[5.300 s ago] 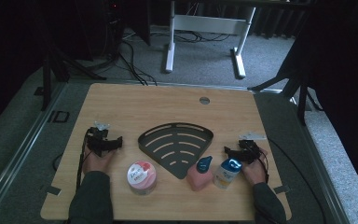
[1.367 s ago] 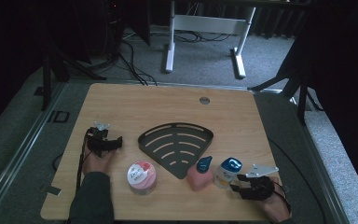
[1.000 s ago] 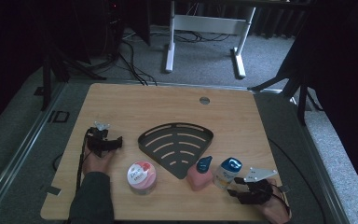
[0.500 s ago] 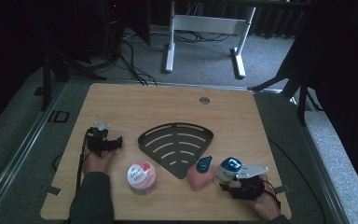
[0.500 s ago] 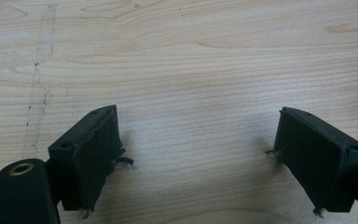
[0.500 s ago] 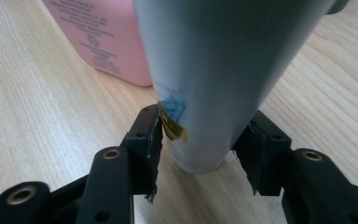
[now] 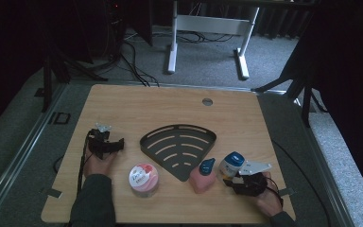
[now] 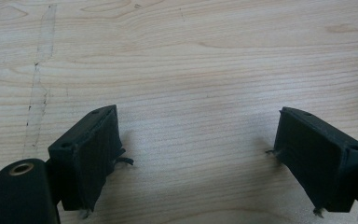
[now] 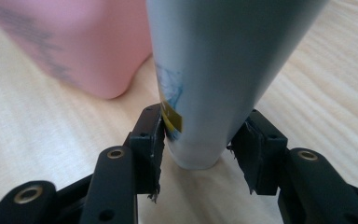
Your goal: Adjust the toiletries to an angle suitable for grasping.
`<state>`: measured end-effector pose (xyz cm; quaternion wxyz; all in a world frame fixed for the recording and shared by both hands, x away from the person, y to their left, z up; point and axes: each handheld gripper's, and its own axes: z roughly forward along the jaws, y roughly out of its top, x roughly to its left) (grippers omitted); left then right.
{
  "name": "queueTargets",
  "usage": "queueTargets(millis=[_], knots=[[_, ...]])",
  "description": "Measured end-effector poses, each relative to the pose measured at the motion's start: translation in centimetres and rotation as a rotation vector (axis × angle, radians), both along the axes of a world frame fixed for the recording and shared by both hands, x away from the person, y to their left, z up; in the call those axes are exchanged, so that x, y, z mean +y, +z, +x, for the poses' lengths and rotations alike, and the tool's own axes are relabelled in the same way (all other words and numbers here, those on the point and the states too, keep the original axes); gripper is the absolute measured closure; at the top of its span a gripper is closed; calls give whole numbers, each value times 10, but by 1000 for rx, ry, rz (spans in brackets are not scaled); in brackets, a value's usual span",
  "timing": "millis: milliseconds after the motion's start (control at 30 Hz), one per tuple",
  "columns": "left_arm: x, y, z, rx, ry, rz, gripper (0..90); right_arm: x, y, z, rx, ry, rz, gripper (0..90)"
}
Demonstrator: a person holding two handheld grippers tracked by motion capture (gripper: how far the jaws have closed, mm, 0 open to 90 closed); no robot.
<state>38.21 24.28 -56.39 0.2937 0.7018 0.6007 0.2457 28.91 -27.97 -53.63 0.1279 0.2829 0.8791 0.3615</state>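
A white bottle with a blue cap (image 7: 230, 163) stands at the table's front right, close beside a pink bottle (image 7: 202, 177). My right gripper (image 7: 228, 178) comes at it from the right, low by the table. In the right gripper view the white bottle (image 9: 214, 70) fills the gap and both pads (image 9: 151, 135) press on its base; the jaws have just been closing around it. The pink bottle (image 9: 84, 46) rises behind on the left. My left gripper (image 7: 119, 143) rests at the front left, open (image 8: 196, 154) over bare wood.
A black fan-shaped slotted tray (image 7: 179, 146) lies in the middle of the wooden table (image 7: 264, 127). A round jar with a pink lid (image 7: 143, 178) stands at the front, left of the pink bottle. A cable grommet (image 7: 207, 101) sits near the far edge.
My right gripper has slid left from the front right edge up to the white bottle, and its jaws now sit around the bottle's base. The left gripper has not moved.
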Motion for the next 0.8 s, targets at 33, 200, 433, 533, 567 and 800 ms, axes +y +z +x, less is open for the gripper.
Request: queueTargets(millis=[33,200,433,533,567,800], knots=[[0,0,0,0,0,0,144,0,0,3,-4,-6,-2,545],[0,0,0,0,0,0,144,0,-1,18,-9,-25,4,546],[0,0,0,0,0,0,144,-2,-2,42,-17,-65,14,547],[0,0,0,0,0,0,144,-2,-2,54,-18,-77,18,547],[0,0,0,0,0,0,144,-2,-2,56,-18,-81,20,547],[0,0,0,0,0,0,144,-2,-3,81,-26,-111,28,547]])
